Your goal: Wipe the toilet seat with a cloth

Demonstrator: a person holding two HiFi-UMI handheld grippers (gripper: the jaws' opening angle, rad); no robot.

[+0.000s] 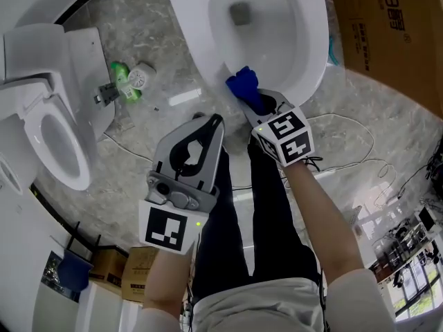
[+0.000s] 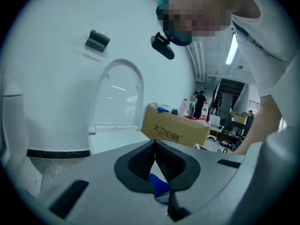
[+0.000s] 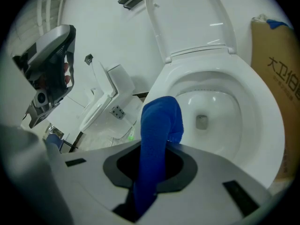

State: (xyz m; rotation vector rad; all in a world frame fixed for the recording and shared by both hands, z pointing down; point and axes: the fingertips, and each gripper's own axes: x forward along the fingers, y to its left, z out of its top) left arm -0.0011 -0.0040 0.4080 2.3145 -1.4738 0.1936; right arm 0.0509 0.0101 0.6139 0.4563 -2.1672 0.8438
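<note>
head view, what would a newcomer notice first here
The blue cloth, clamped in the right gripper, lies against the front rim of the white toilet seat at top centre. The left gripper hangs shut above the marble floor, and a second toilet stands at left.

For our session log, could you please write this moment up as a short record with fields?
right gripper: jaws shut on the blue cloth
cloth position: bunched, at the near rim of the toilet seat
toilet lid: raised
left gripper: jaws together, nothing held, over the floor beside the toilet
floor item: green bottle between this toilet and the second toilet at left
cardboard box: right of the toilet
</note>
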